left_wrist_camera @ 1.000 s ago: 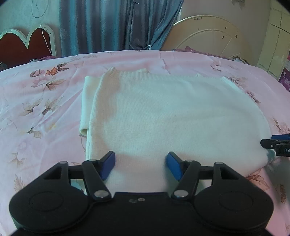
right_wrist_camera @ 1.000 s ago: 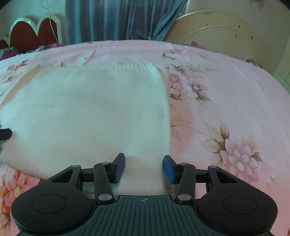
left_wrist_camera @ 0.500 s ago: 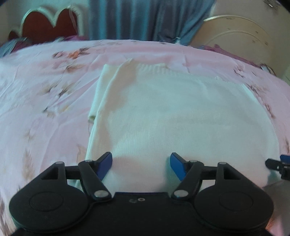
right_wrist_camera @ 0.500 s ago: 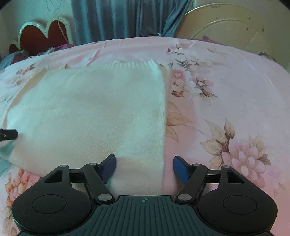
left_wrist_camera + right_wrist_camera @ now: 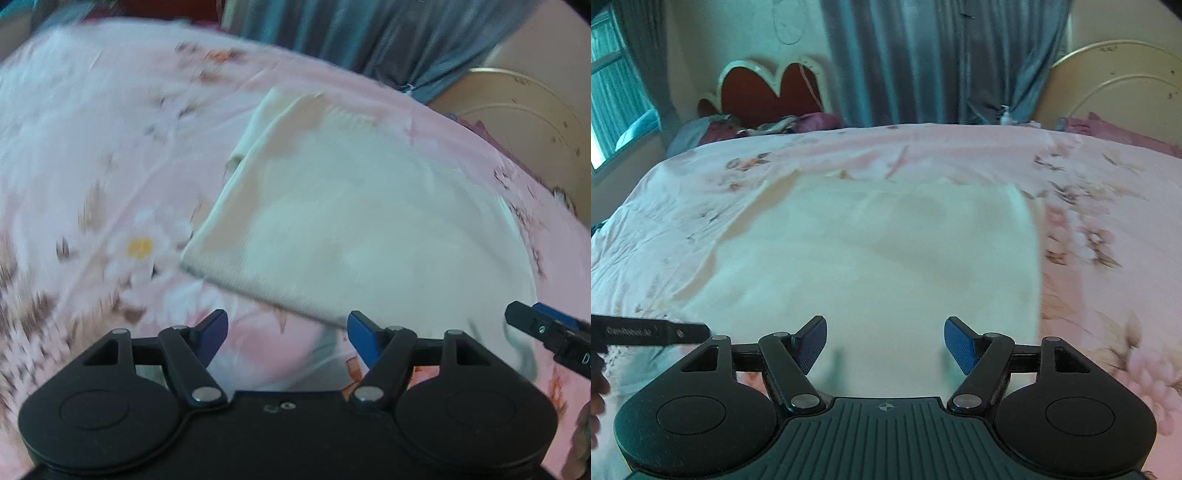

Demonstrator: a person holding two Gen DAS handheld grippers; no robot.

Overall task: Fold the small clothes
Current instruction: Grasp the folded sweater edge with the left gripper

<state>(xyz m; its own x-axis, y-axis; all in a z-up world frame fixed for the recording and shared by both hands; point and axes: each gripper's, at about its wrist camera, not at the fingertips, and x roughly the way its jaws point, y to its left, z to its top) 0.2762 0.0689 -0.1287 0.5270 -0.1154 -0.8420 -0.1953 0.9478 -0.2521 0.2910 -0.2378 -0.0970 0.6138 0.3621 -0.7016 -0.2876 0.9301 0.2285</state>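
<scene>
Lifting away with both tools released, you leave the cream-white knitted garment (image 5: 886, 258) lying flat in the middle of the pink floral bedspread (image 5: 1108, 177), well in from every edge of the bed. Your left gripper (image 5: 288, 328) has just been opening and hangs over bare bedspread just off the garment's near left corner, jaws spread, nothing between them. Your right gripper (image 5: 885, 339) has also spread its jaws within the last second; the near hem shows in the gap, but the blue pads (image 5: 960, 345) do not press on it.

The risk, as I judge it, is a careless next grab: pinch only the top layer and the fold below slides apart, or drag a pad across the knit and the hem skews. Motion blur hides fine detail here, so check the edges yourself.

The garment looks like a neat rectangle, ribbed at its far edge, with a narrower folded layer peeking out along its left side.
</scene>
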